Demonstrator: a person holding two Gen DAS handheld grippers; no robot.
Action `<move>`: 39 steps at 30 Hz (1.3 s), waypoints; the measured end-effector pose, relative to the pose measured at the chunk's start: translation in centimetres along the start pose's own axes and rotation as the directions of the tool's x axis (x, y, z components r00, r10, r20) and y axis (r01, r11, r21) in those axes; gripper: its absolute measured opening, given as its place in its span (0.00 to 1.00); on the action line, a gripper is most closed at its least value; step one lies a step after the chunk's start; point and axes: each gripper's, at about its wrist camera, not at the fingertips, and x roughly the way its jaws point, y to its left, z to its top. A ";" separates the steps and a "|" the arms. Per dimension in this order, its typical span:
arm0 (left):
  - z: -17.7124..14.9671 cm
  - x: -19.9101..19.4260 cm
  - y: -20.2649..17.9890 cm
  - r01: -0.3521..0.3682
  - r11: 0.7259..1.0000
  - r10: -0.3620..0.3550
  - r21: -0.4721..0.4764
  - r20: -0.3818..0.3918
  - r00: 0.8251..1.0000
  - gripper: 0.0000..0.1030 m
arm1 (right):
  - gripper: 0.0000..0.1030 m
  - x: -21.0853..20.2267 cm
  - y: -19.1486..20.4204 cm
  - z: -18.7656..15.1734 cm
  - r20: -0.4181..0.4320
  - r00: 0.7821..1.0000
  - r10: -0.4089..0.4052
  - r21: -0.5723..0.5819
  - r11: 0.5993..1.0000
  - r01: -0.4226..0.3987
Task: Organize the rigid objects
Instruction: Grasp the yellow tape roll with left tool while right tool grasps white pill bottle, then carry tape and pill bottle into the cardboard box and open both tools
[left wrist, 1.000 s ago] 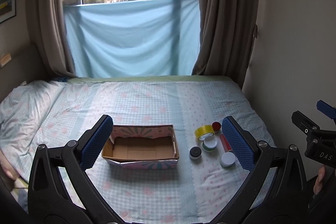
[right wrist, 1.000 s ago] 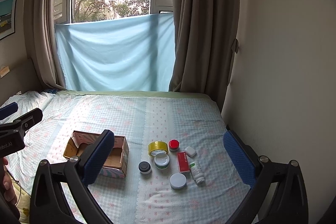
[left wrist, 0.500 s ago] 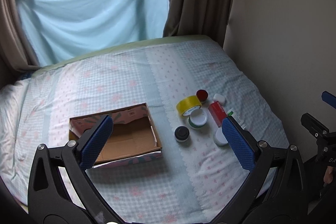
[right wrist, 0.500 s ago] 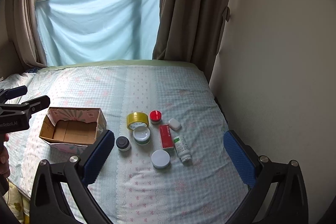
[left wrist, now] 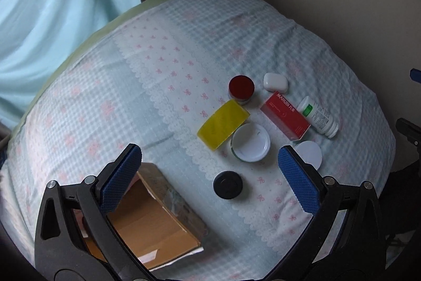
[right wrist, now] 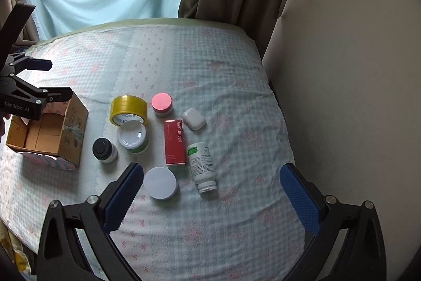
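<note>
A: What do we have on the bed (right wrist: pixel 231 86)?

B: We see a cluster of small things on the checked sheet: a yellow tape roll (right wrist: pixel 128 110), a red-lidded jar (right wrist: pixel 162 104), a white case (right wrist: pixel 194 118), a red carton (right wrist: pixel 174 142), a white bottle (right wrist: pixel 201 165) lying on its side, a white-lidded tub (right wrist: pixel 133 136), a black-capped jar (right wrist: pixel 103 149) and a flat white lid (right wrist: pixel 160 182).

A: And the box?

B: The open cardboard box (right wrist: pixel 50 132) sits to the left of the cluster, just beside the black-capped jar.

A: How do our fingers stand?

B: On our left gripper (left wrist: pixel 209 175) they are spread wide and hold nothing, above the box edge and the black-capped jar. Our right gripper (right wrist: pixel 210 191) is equally wide apart and empty, with the flat white lid and the bottle between its fingers (right wrist: pixel 123 199).
</note>
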 end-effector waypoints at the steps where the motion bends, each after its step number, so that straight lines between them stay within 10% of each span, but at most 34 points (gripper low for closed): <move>1: 0.5 1.5 -0.2 0.020 0.999 -0.019 0.028 -0.028 0.999 1.00 | 1.00 1.4 -0.3 0.0 -0.020 1.000 -0.001 -0.001 1.000 0.001; 16: 3.3 16.3 -2.1 0.154 0.936 -0.046 0.315 -0.326 0.944 0.85 | 0.84 20.4 1.3 -2.5 -0.429 0.901 0.057 -0.112 0.987 -0.116; 23: 4.3 18.6 -1.5 0.254 0.900 -0.092 0.353 -0.417 0.904 0.70 | 0.69 23.5 2.2 -2.9 -0.499 0.862 0.091 -0.138 0.973 -0.183; 28: 5.3 18.6 -1.3 0.314 0.876 -0.130 0.366 -0.446 0.885 0.42 | 0.45 25.5 2.8 -3.1 -0.549 0.831 0.095 -0.150 0.966 -0.209; 39: 5.1 18.0 -2.2 0.302 0.880 -0.125 0.366 -0.437 0.891 0.41 | 0.45 25.7 2.0 -1.9 -0.543 0.829 0.134 -0.076 0.975 -0.208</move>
